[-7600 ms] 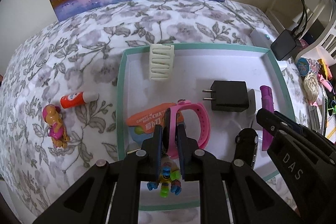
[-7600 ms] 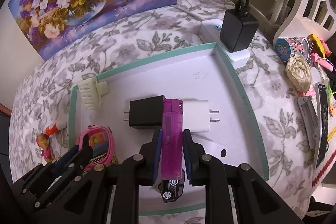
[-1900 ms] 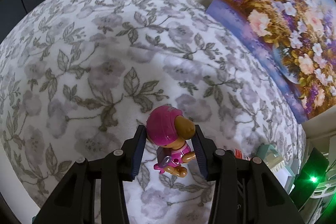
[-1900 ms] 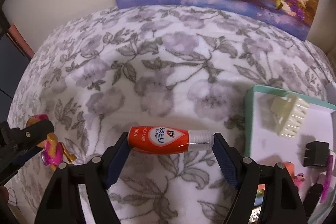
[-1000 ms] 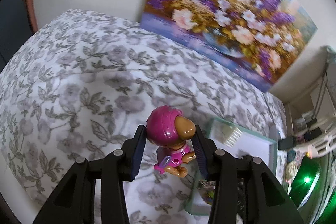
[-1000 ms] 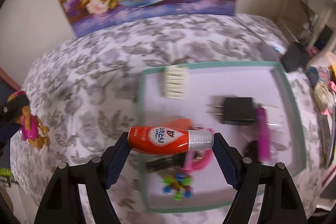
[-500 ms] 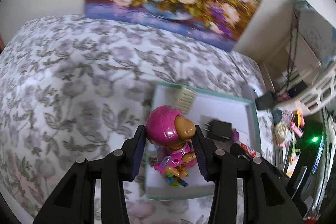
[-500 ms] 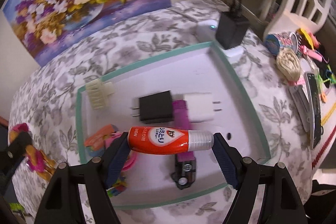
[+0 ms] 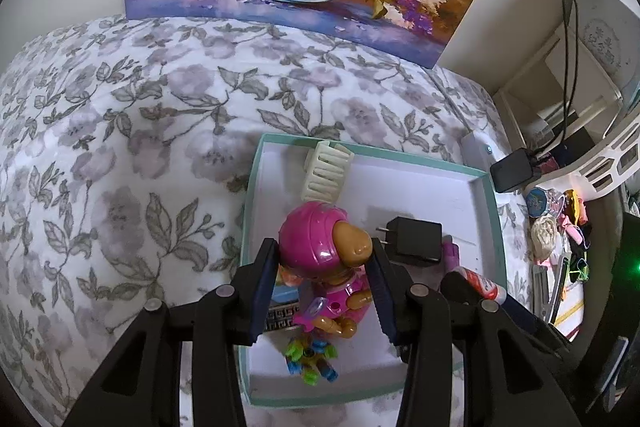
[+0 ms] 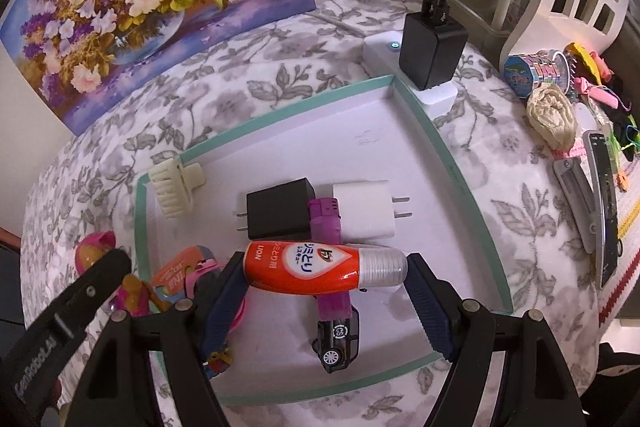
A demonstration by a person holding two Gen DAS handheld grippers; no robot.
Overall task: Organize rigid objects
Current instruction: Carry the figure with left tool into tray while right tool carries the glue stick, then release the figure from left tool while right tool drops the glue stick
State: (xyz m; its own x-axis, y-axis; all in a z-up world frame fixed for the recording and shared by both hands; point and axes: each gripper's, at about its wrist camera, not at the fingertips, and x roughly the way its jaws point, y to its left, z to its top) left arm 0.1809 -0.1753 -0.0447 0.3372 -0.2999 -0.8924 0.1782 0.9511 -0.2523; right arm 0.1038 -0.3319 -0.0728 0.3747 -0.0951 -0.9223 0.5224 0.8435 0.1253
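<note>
Furthest left over the grey-leaf floral bedspread (image 9: 120, 155), the left gripper (image 9: 324, 279) pinches a pink-helmeted plastic puppy figure (image 9: 324, 251) by its head, held above the left part of the shallow white tray with a teal rim (image 9: 490, 211). Below it inside the tray lie a small green-and-blue jointed toy (image 9: 310, 357) and, toward the far wall, a cream plastic hair claw (image 9: 326, 173). Moving right, a black plug adapter (image 10: 280, 209), a purple lighter (image 10: 328, 259) and a white plug adapter (image 10: 366, 209) sit touching in the middle, with a small black toy car (image 10: 338, 341) near the front rim. The right gripper (image 10: 324, 291) clamps a red-and-white tube with a clear ribbed cap (image 10: 320, 267) end to end, crosswise above the lighter.

Most pieces appear already gathered in the tray. What seems left is setting down these two held items; bare tray floor shows at the right and far side. The clutter of clips and tape on the far right probably lies outside the job.
</note>
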